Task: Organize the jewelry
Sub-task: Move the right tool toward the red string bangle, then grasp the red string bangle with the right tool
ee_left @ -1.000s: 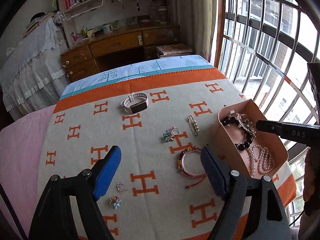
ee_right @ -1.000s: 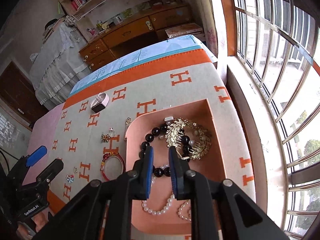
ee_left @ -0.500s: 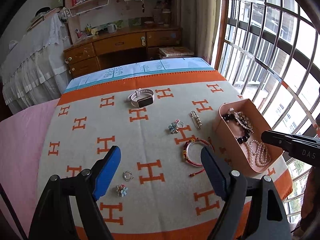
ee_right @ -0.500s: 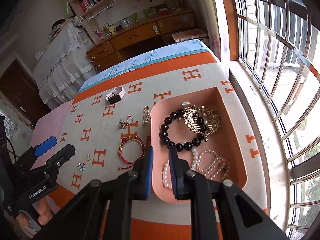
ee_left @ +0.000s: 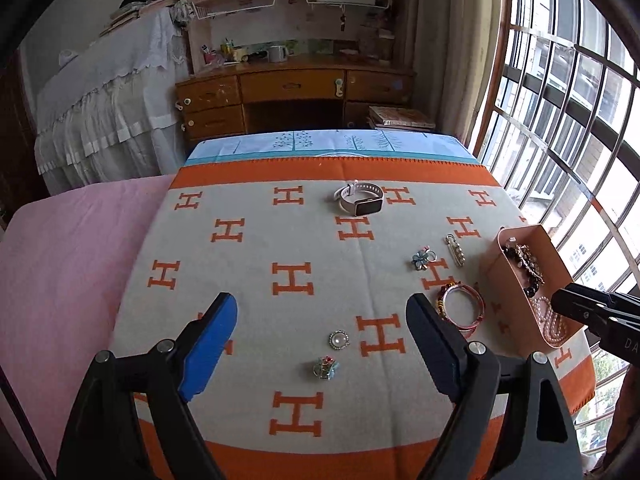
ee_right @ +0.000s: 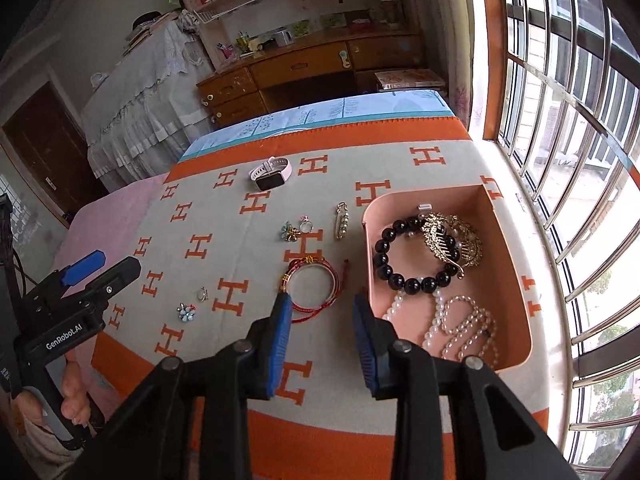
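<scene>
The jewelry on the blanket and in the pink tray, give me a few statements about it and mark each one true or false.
1. The black bead bracelet lies inside the pink tray. True.
2. The red bangle is in the tray. False: it lies on the blanket, just left of the tray.
3. The smartwatch sits on the blanket, apart from the tray. True.
4. The right hand-held gripper is clamped on the pearl necklace. False: its jaws are apart and empty, and the pearls lie in the tray.
5. The left hand-held gripper is open and holds nothing. True.
</scene>
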The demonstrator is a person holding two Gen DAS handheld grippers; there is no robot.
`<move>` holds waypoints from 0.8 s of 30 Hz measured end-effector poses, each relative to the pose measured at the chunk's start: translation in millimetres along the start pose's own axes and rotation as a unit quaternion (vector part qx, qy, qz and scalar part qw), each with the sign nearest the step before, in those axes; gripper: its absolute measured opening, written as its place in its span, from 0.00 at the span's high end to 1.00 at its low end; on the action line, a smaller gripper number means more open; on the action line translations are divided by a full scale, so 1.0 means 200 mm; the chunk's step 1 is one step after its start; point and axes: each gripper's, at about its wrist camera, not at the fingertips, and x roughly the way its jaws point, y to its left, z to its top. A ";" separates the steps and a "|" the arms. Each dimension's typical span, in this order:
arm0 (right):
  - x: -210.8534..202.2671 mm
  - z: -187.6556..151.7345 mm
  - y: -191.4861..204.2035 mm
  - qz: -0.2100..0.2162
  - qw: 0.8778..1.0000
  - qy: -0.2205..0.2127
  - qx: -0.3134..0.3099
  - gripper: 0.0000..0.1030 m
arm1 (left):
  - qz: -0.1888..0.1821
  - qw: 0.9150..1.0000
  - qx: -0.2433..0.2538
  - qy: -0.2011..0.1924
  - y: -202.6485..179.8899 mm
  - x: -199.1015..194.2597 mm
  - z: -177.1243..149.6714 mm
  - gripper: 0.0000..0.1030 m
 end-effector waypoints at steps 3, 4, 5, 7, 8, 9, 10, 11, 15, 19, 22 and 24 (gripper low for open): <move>0.00 0.04 0.05 -0.006 1.000 -0.004 -0.014 0.61 | 0.010 1.000 -0.019 0.001 0.10 0.00 0.03 0.17; 0.00 0.05 0.07 -0.008 1.000 -0.005 -0.019 0.61 | 0.011 1.000 -0.023 0.002 0.13 0.00 0.05 0.17; 0.01 0.07 0.09 -0.008 1.000 -0.007 -0.022 0.61 | 0.012 1.000 -0.027 0.003 0.16 0.00 0.06 0.17; 0.01 0.11 0.12 -0.007 1.000 -0.011 -0.028 0.61 | 0.015 0.999 -0.029 0.000 0.19 0.00 0.11 0.17; 0.01 0.13 0.13 -0.007 0.999 -0.013 -0.032 0.61 | 0.018 0.999 -0.026 -0.002 0.20 0.00 0.13 0.17; 0.01 0.16 0.14 -0.007 0.999 -0.014 -0.035 0.61 | 0.021 1.000 -0.021 -0.005 0.20 0.00 0.15 0.17; 0.02 0.18 0.15 -0.007 0.999 -0.015 -0.037 0.61 | 0.024 1.000 -0.016 -0.006 0.20 0.00 0.17 0.17; 0.02 0.20 0.16 -0.004 0.999 -0.014 -0.038 0.61 | 0.026 1.000 -0.011 -0.007 0.20 0.01 0.18 0.17; 0.09 0.28 0.17 0.003 0.999 -0.002 -0.043 0.61 | 0.020 1.000 -0.006 -0.006 0.20 0.05 0.24 0.17; 0.21 0.29 0.18 0.011 0.998 0.036 -0.040 0.61 | 0.009 1.000 -0.007 0.006 0.18 0.12 0.25 0.17; 0.35 0.27 0.21 0.012 0.995 0.088 -0.047 0.61 | 0.003 1.000 -0.009 0.023 0.16 0.20 0.23 0.17; 0.44 0.23 0.24 0.005 0.991 0.116 -0.068 0.61 | 0.001 0.999 -0.012 0.034 0.16 0.25 0.21 0.17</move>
